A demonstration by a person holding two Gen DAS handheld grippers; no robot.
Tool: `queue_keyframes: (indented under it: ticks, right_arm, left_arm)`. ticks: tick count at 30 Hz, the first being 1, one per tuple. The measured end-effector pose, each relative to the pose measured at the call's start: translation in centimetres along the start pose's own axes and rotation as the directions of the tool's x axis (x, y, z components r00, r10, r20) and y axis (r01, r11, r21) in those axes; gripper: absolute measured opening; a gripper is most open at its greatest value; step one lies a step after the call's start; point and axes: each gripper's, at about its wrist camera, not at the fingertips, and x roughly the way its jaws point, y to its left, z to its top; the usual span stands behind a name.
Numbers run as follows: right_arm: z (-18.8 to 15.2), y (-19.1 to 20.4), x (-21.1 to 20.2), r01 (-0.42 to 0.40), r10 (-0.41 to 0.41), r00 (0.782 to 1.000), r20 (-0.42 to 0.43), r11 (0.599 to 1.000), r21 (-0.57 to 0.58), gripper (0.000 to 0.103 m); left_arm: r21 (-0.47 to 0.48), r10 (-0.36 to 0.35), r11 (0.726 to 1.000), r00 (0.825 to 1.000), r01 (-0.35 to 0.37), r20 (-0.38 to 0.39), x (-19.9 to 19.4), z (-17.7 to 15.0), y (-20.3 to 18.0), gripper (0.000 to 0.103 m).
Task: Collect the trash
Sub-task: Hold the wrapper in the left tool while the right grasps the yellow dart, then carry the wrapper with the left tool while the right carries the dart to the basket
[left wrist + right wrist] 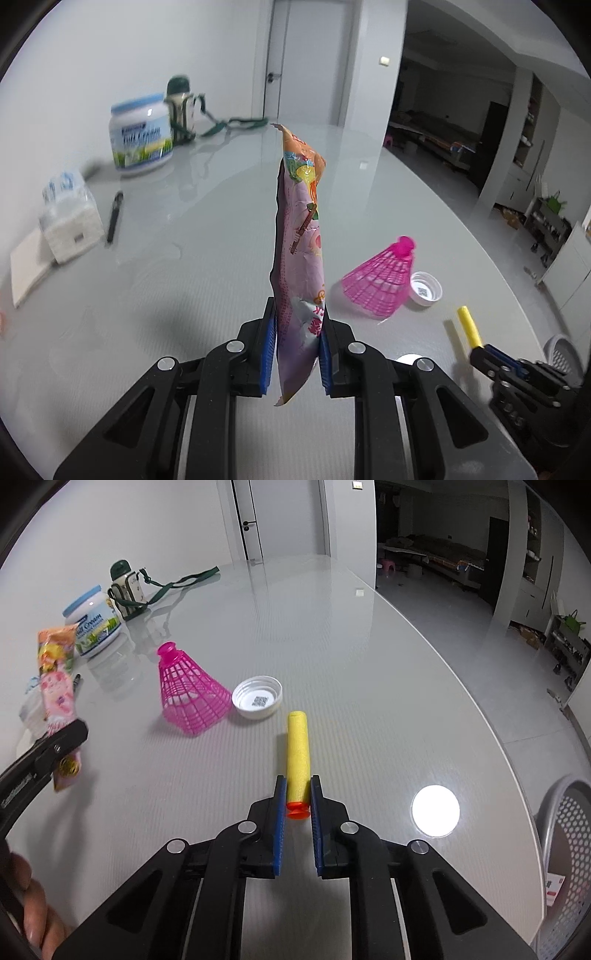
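Observation:
My left gripper is shut on a pink snack wrapper and holds it upright above the table; the wrapper also shows in the right wrist view. My right gripper is shut on a yellow foam dart with an orange tip, low over the table; the dart also shows in the left wrist view. A pink plastic shuttlecock and a white bottle cap lie on the table just ahead of the dart.
A mesh waste basket stands off the table's right edge. A milk powder jar, a green bottle with strap, a tissue pack, a pen and a notepad sit at the left.

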Motion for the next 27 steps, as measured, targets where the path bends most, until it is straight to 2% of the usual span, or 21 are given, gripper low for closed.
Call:
queue_keyframes:
  ticks: [4,8,10,13,17,21,24,27]
  right_arm:
    - [-1.4,-2.2,-2.5,-0.012,0.012,1.000,0.023,1.000,0.028,0.012]
    - [-2.5,-4.8,-5.1,-0.013,0.011,0.999,0.050,0.999,0.048,0.012]
    - [-3.1,-6.3,-6.3,-0.004,0.000,0.998,0.066,0.998,0.060,0.012]
    - [-4.1,-9.2,-8.1,0.008,-0.017,0.996,0.083,0.995,0.103,0.012]
    - [-5.7,-13.2,-10.7,0.049,-0.067,0.991,0.117,0.987,0.151,0.012]
    - [-7.9,-18.1,-13.2,0.098,-0.127,0.984,0.126,0.972,0.216,0.012]
    - [-9.6,-21.7,-14.7,0.142,-0.181,0.975,0.125,0.952,0.270,0.012]
    - [-11.5,-25.1,-16.1,0.178,-0.224,0.968,0.110,0.929,0.324,0.012]
  left_arm:
    - [0.043,0.005,0.999,0.999,-0.007,0.045,-1.4,-0.3,-1.5,0.020]
    - [0.092,-0.006,0.996,0.999,0.001,0.047,-2.8,-0.9,-3.8,0.020]
    - [0.116,-0.026,0.993,0.999,0.021,0.043,-3.7,-1.3,-5.3,0.020]
    - [0.148,-0.106,0.984,0.994,0.102,0.019,-5.0,-1.9,-8.4,0.020]
    - [0.207,-0.210,0.956,0.978,0.208,-0.015,-6.4,-2.6,-13.3,0.020]
    - [0.249,-0.308,0.915,0.948,0.318,-0.081,-7.0,-3.5,-18.7,0.020]
    - [0.281,-0.346,0.888,0.932,0.363,-0.109,-7.3,-4.4,-22.0,0.020]
    - [0.311,-0.392,0.852,0.907,0.422,-0.156,-7.2,-5.5,-26.1,0.020]
